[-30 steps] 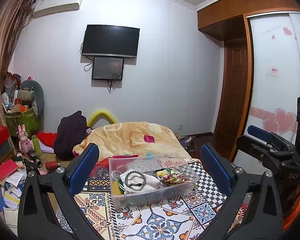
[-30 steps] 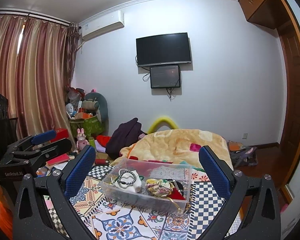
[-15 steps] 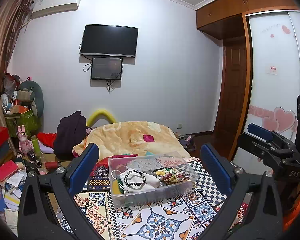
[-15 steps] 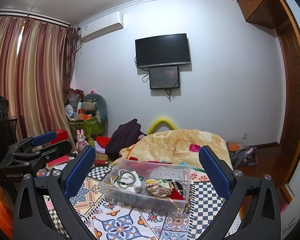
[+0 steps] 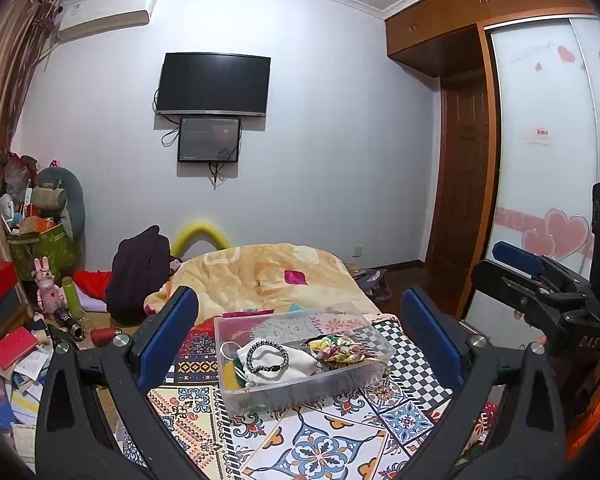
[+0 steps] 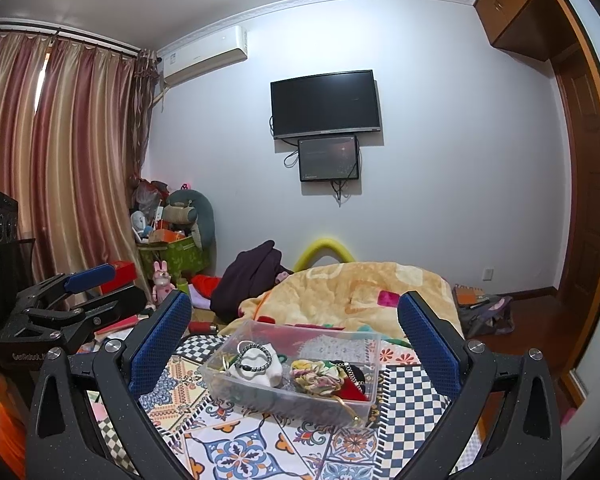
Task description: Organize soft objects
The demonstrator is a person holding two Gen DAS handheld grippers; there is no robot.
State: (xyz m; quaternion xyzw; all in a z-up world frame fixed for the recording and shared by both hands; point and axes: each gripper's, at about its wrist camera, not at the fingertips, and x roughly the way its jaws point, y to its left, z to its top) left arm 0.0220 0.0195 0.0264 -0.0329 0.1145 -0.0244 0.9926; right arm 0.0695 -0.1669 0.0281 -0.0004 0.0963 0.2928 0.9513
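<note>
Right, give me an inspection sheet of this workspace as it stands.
Surface: patchwork-patterned mat, bare in front of the bin.
Job's things: clear plastic bin holding a white cloth with a beaded bracelet on it, and a floral scrunchie beside it.
Clutter: books, bottles and a pink rabbit toy on the floor at left.
Grippers: left gripper and right gripper both open, fingers apart, holding nothing, short of the bin.
Cables: loose leads under the wall TV and small screen.
Surroundings: orange blanket, curtains, wardrobe.
</note>
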